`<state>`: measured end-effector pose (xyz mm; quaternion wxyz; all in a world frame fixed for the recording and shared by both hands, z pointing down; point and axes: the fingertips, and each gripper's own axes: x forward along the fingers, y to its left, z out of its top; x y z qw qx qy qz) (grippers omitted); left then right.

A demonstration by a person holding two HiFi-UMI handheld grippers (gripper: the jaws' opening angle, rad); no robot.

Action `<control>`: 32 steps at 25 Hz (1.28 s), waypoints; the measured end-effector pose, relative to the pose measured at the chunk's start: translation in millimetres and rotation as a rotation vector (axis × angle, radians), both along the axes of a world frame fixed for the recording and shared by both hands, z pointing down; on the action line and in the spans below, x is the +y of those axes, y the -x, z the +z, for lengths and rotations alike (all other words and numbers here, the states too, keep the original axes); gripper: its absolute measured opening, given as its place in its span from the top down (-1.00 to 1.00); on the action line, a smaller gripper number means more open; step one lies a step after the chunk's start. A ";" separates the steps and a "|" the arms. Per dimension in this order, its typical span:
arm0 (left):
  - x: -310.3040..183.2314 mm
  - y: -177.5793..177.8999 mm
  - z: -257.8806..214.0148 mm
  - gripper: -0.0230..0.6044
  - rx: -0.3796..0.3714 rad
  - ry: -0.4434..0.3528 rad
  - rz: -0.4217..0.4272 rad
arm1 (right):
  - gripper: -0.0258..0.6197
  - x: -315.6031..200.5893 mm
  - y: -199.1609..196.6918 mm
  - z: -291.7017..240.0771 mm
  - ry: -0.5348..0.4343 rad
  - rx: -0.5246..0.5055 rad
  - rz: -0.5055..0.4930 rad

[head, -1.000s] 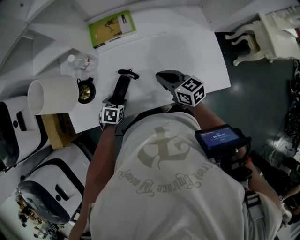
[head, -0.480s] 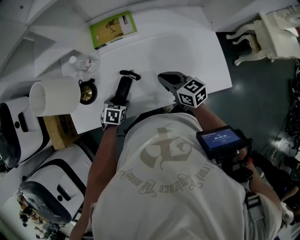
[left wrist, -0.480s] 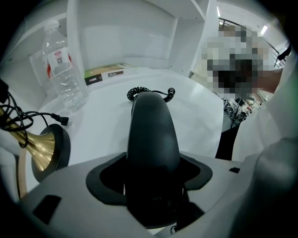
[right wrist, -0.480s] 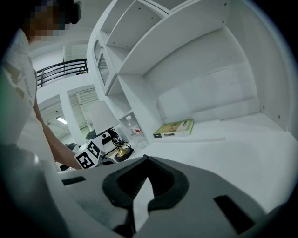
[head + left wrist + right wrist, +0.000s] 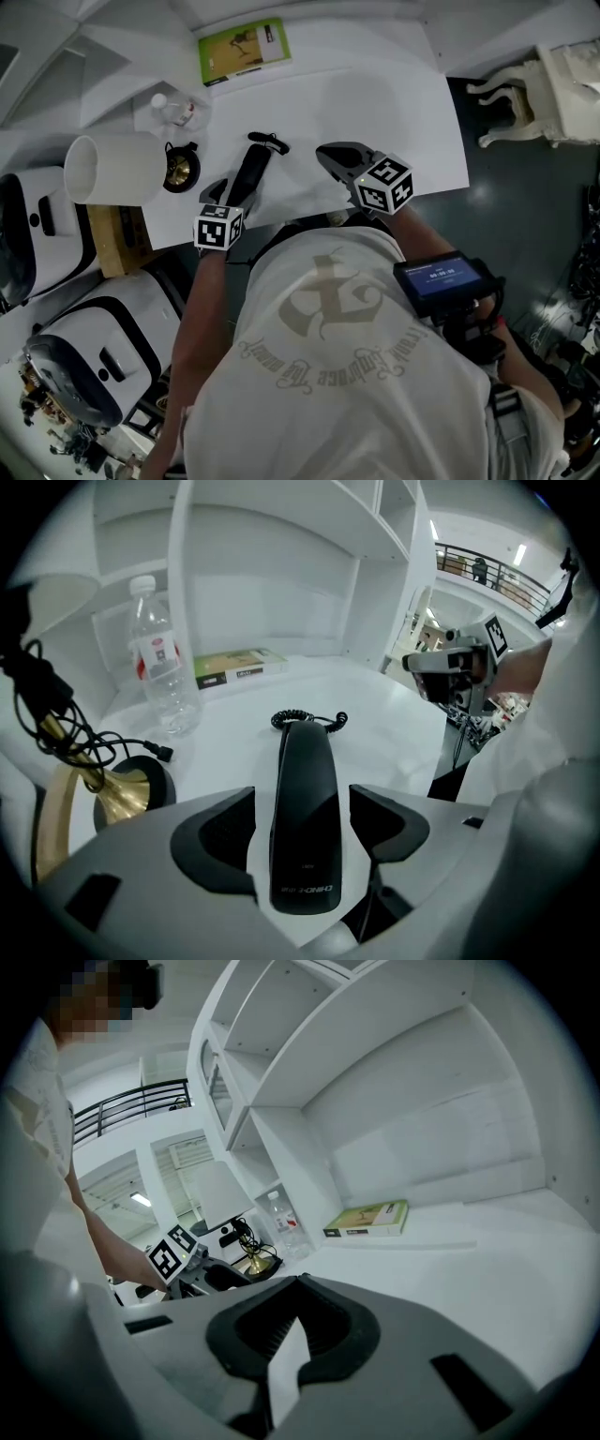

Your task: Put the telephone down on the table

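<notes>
**A:** Your left tongs [image 5: 302,829] have just been opening and stand wide, not touching the telephone [image 5: 305,761], which lies flat between them near the worktop's [image 5: 375,103] front edge.

**B:** Your right tongs [image 5: 296,1283] are closed, empty. The telephone is likely light, stiff, smooth plastic: grip its slim middle; the cord [image 5: 309,719] may tug.

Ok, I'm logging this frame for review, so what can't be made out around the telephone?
- Head view: the near end of the telephone is hidden under the left hand-held gripper, whose jaws have just been opening, pads clear of it.
- Left gripper view: the label on the bottle is too small to read.
- Either view: the coiled cord bunches up; where it leads is too small to trace.
</notes>
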<state>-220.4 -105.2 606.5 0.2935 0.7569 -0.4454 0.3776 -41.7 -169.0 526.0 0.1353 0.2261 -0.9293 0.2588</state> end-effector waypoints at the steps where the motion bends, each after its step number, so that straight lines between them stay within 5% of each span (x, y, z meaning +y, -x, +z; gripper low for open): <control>1: 1.0 0.7 -6.0 -0.10 0.008 -0.021 -0.012 | 0.87 1.1 2.8 -0.2 -0.002 -0.002 -0.013; 14: 34.3 12.6 -67.0 -0.04 0.123 -0.217 -0.254 | 0.87 18.9 50.4 -15.7 -0.031 -0.037 -0.220; 26: 68.1 18.7 -99.6 0.79 0.192 -0.355 -0.385 | 0.87 45.3 88.5 -29.1 -0.076 -0.048 -0.395; 32: 84.4 15.7 -92.9 0.89 0.219 -0.362 -0.443 | 0.87 57.8 85.1 -22.4 -0.068 -0.038 -0.418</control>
